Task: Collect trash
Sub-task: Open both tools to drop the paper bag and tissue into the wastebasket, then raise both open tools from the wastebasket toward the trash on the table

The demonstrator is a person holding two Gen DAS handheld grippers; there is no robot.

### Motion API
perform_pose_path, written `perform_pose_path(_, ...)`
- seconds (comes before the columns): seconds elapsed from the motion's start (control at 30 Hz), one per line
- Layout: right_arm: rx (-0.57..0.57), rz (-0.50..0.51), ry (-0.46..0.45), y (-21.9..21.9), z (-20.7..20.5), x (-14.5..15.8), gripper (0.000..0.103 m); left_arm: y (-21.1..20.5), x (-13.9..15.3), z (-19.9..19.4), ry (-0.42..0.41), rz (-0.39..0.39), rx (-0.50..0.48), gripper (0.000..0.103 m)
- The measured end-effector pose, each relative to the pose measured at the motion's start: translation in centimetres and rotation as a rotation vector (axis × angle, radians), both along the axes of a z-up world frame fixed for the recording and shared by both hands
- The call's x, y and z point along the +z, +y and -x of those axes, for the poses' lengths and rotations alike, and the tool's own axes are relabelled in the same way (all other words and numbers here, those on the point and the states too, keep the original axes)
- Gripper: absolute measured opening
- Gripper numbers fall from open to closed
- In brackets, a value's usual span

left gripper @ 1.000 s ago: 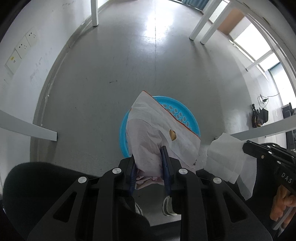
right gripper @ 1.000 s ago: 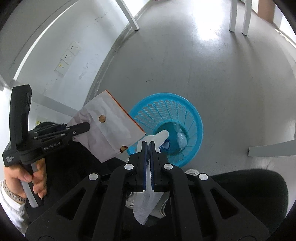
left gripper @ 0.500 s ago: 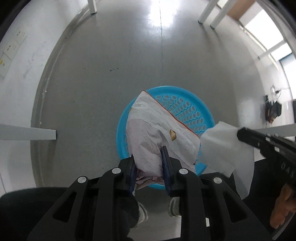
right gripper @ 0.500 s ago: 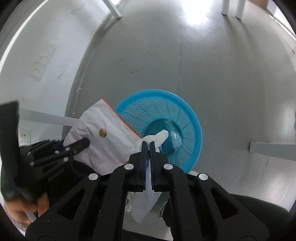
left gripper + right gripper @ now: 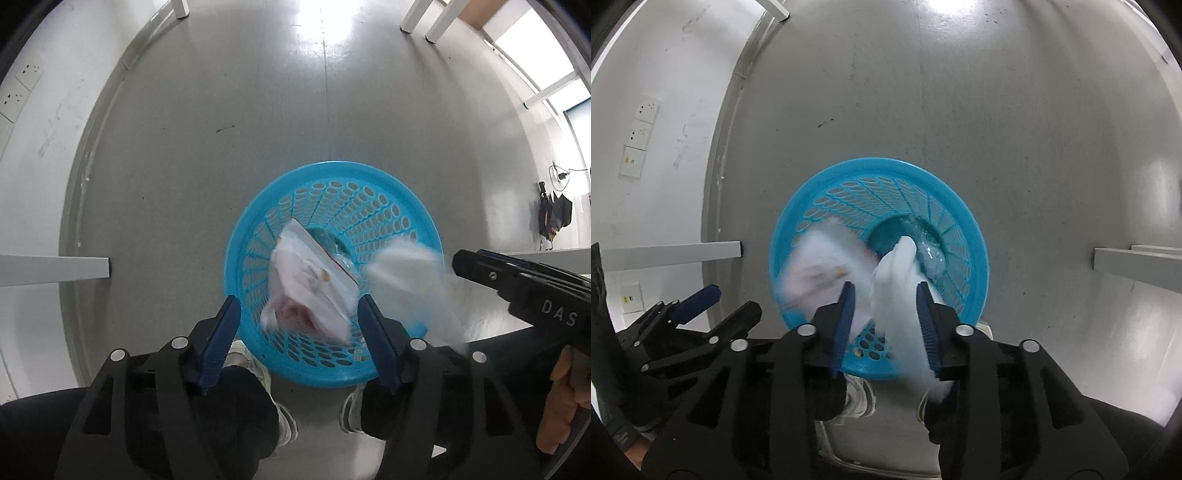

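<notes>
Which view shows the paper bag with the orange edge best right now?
The left wrist view: the paper bag shows its orange edge and a hole, falling between the open left tongs into the blue basket. In the right wrist view it is only a white blur.

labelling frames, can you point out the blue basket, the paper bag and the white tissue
blue basket [image 5: 369, 177]: left wrist view, far rim.
paper bag [image 5: 306, 291]: left wrist view, its blurred middle.
white tissue [image 5: 897, 291]: right wrist view, its upper middle.

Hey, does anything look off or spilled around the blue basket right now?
Nothing spilled. The paper bag and white tissue are blurred above the blue basket, between the open left gripper and right gripper.
</notes>
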State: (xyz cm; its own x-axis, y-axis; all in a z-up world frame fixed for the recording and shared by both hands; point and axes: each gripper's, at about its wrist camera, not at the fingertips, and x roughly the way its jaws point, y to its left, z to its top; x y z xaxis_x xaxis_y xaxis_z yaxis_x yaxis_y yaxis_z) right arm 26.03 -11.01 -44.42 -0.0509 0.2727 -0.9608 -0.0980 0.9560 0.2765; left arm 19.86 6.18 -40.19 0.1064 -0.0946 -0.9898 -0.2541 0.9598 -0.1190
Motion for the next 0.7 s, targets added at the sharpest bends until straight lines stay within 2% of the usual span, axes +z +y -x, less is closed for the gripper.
perform_pose_path(0.17, 0.02, 0.012, -0.013, 0.3, 0.3, 0.3, 0.042, 0.0, 0.2, 0.0, 0.002, -0.007, 0.019, 0.065)
perform_pose_path(0.43, 0.081, 0.047, -0.064, 0.8, 1.5, 1.7, 0.042, 0.5, 0.9, 0.4, -0.025, -0.007, 0.03, 0.065)
perform_pose_path(0.7, 0.077, 0.022, -0.11, 0.2, 3.4, 4.2, 0.042, 0.5, 3.8, 2.2, -0.104, -0.017, 0.026, 0.066)
